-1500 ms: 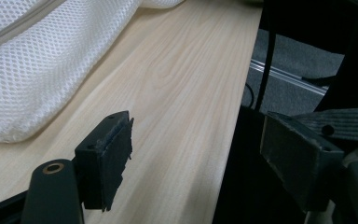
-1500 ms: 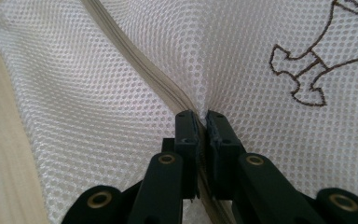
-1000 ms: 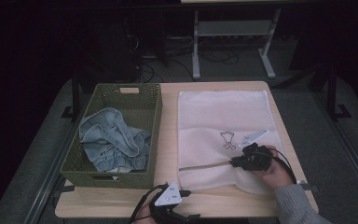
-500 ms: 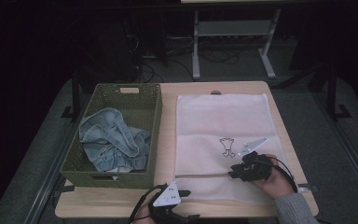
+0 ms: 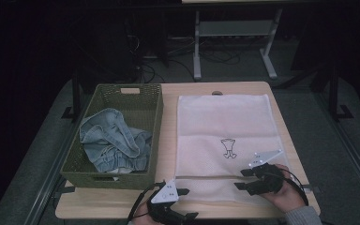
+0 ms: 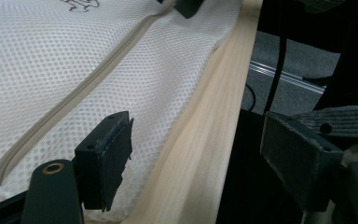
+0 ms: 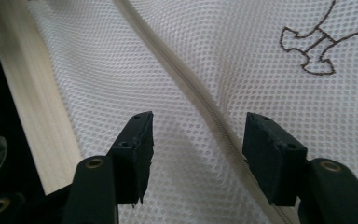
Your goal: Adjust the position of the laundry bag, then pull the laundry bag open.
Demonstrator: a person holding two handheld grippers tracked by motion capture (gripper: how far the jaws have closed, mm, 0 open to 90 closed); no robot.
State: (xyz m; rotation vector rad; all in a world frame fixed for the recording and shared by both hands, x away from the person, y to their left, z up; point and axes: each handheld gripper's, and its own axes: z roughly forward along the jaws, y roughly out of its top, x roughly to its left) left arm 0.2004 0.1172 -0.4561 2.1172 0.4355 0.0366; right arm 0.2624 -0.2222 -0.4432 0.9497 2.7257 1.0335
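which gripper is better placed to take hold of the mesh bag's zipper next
Right, probably. The right gripper hangs directly over the zipper of the mesh bag, jaws open astride it. The left gripper sits at the bag's near corner, one jaw out past the table edge.

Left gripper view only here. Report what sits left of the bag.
Observer: A green basket, beside the bag on the table.
Operator: Say what's in it.
Observer: Crumpled jeans.
Operator: Now the right gripper.
Observer: The right gripper has just been opening its jaws; they straddle the zipper without pressing it.
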